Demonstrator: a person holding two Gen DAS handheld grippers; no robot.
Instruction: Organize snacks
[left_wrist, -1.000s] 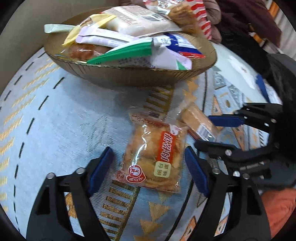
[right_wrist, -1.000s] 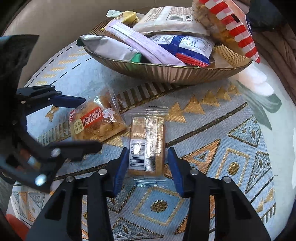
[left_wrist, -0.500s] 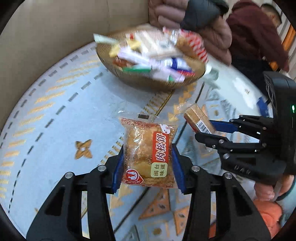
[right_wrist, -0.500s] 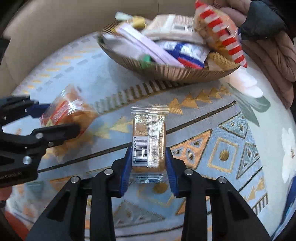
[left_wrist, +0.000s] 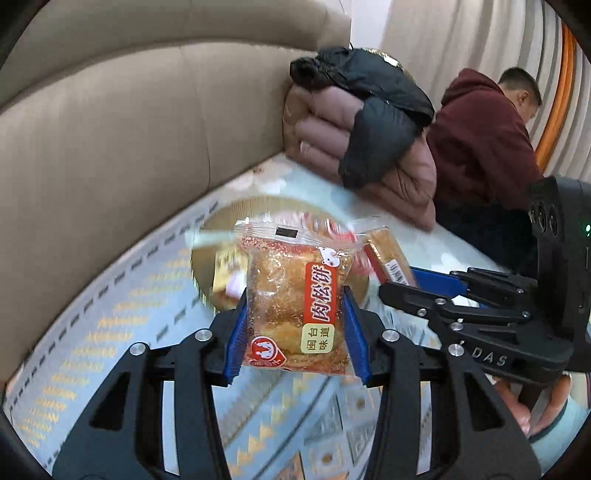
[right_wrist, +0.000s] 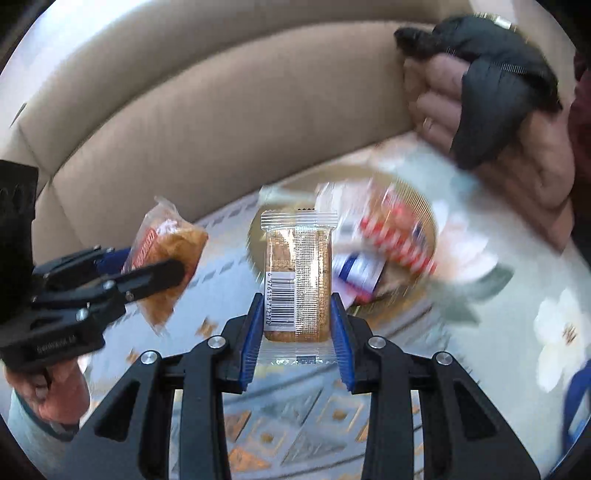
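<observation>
Clear crinkly plastic wraps both snacks, and each is pinched in its own jaws, lifted above a bench covered in a pale blue and gold patterned cloth (left_wrist: 110, 325). The left gripper (left_wrist: 293, 325) clamps a pork floss cake packet (left_wrist: 295, 295) across its width, blue pads pressing on the two side edges. The right gripper (right_wrist: 297, 325) pinches a narrow biscuit bar packet (right_wrist: 299, 273) the same way, barcode facing the camera, its sealed ends poking out near and far of the pads.

Beyond both packets, farther along the bench, sits a golden bowl (right_wrist: 424, 214) heaped with other wrapped snacks, blurred here. A beige padded seat back (left_wrist: 110, 129) curves behind it, with folded padded jackets (left_wrist: 369, 122) at the far right.

Both packets look very light. The cake seems soft and crushable, so a gentle squeeze across the sides suits it. The bar looks firmer but brittle. Film wrappers are slippery, so holding the filled body beats holding the thin sealed ends.
</observation>
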